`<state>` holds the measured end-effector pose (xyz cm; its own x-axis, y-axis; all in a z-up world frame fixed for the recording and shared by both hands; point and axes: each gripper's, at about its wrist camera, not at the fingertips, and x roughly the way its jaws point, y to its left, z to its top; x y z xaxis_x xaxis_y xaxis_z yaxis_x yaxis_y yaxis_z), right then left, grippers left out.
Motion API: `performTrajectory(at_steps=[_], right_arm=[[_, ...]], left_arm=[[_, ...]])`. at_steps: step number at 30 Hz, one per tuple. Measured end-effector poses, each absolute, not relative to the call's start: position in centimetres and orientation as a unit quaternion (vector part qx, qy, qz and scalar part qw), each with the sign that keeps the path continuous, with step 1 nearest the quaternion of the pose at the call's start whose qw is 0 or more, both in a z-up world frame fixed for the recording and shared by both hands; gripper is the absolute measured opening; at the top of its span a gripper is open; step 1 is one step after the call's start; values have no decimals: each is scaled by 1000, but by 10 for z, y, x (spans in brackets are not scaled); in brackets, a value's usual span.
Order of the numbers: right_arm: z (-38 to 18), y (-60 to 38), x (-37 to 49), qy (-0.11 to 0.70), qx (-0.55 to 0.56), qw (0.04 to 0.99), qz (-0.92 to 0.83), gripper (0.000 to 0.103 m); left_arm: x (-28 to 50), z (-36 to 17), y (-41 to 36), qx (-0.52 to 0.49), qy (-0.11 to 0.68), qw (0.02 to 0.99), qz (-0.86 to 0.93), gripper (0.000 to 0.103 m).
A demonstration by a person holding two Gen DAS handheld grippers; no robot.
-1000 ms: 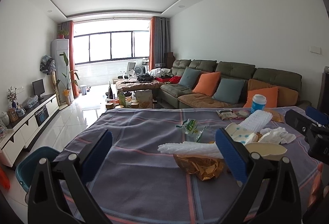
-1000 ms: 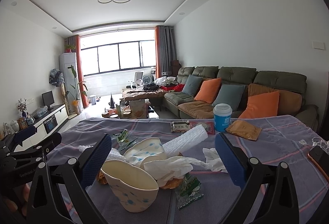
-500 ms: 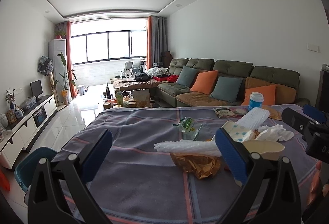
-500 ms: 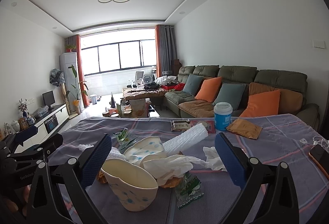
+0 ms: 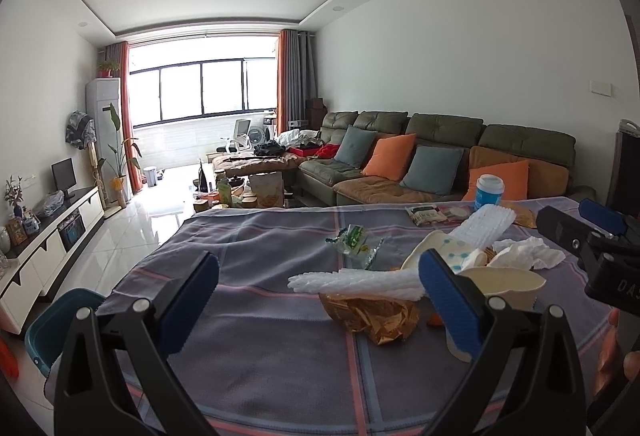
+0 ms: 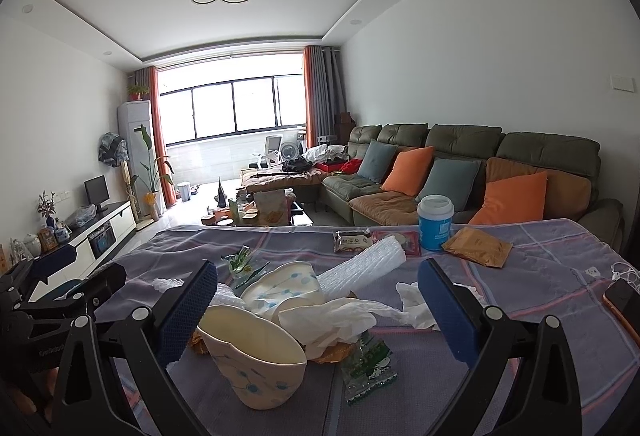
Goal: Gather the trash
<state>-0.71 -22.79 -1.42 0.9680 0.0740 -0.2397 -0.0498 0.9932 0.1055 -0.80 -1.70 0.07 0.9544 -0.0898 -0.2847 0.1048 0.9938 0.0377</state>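
Observation:
Trash lies piled on a table under a grey checked cloth (image 5: 256,336). In the left wrist view my left gripper (image 5: 318,276) is open and empty, just short of a crumpled gold wrapper (image 5: 372,316) and a white foam net (image 5: 360,280). My right gripper (image 6: 320,288) is also open and empty, its fingers on either side of a crushed paper cup (image 6: 256,360) and a white tissue (image 6: 332,320). A green snack wrapper (image 6: 368,364), a second flattened cup (image 6: 284,286) and a foam sleeve (image 6: 368,268) lie close by.
A blue lidded cup (image 6: 435,222), a brown packet (image 6: 478,246) and a small snack packet (image 6: 352,240) sit at the table's far side. A phone (image 6: 624,300) lies at the right edge. A teal bin (image 5: 60,320) stands on the floor at the left. A sofa (image 6: 460,164) is behind.
The left gripper has turned slightly to the right, so the scene slides a little left. The right gripper has hardly moved. Both stay open.

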Motion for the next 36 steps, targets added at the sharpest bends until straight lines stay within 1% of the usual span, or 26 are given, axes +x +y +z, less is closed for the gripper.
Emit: performTrajectory(at_steps=[11, 13, 15, 22, 23, 24, 26, 27, 28, 30, 33, 34, 36], right_arm=[[-16, -231, -8, 124, 50, 991, 32, 99], [-23, -230, -3, 125, 51, 990, 31, 99], [-34, -230, 1, 126, 52, 990, 31, 99], [-39, -234, -1, 128, 61, 989, 25, 99], [-39, -235, -2, 129, 62, 989, 24, 99], [-39, -236, -4, 129, 63, 989, 22, 99], [-39, -238, -2, 130, 67, 989, 21, 99], [-39, -238, -4, 131, 69, 989, 21, 99], [-39, -240, -4, 132, 71, 988, 21, 99], [-40, -240, -5, 135, 74, 988, 23, 99], [-38, -249, -1, 140, 79, 987, 25, 99], [-37, -250, -1, 142, 81, 986, 26, 99], [-36, -254, 2, 144, 83, 986, 27, 99]], left_arm=[[-6, -1, -24, 32, 151, 986, -65, 100], [-6, -2, -26, 33, 156, 984, -75, 100], [-4, -3, -30, 33, 164, 982, -87, 100], [10, -5, -47, 36, 205, 966, -155, 100], [14, -4, -50, 34, 212, 963, -163, 98], [18, -5, -51, 31, 219, 960, -171, 97], [25, -7, -55, 25, 237, 953, -188, 89], [29, -8, -57, 23, 245, 949, -197, 88], [32, -9, -59, 21, 253, 945, -206, 83], [36, -11, -63, 23, 265, 938, -222, 80], [43, -15, -67, 15, 286, 925, -249, 66], [46, -17, -68, 10, 294, 920, -258, 58], [52, -21, -67, -3, 311, 911, -272, 48]])
